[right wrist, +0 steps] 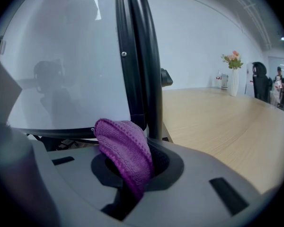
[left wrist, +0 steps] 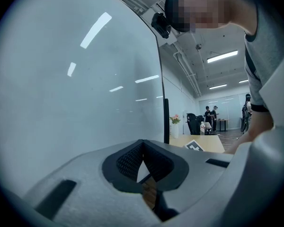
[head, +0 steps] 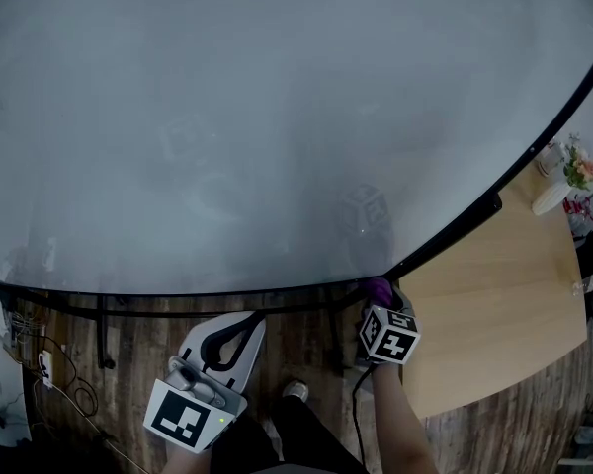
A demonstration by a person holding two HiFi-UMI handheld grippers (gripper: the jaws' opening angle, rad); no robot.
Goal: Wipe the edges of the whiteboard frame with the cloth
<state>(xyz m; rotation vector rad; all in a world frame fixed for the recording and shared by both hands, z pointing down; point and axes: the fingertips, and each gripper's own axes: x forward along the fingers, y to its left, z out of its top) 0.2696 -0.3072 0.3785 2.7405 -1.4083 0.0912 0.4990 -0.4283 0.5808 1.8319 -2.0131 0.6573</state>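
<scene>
The whiteboard (head: 257,117) fills most of the head view, with its black frame (head: 227,296) running along the bottom and up the right edge (head: 534,156). My right gripper (head: 378,296) is shut on a purple knitted cloth (head: 380,288) at the board's lower right corner. In the right gripper view the cloth (right wrist: 125,150) bulges out of the jaws just in front of the frame's upright bar (right wrist: 137,56). My left gripper (head: 247,320) sits below the bottom frame, jaws shut with nothing between them (left wrist: 143,157), and the frame's upright bar (left wrist: 166,119) is ahead of it.
A wooden table (head: 494,294) stands right of the board, with a white vase of flowers (head: 563,181) at its far end. Cables (head: 30,354) lie on the floor at the left. The board's stand legs (head: 104,334) and a shoe (head: 295,391) show below.
</scene>
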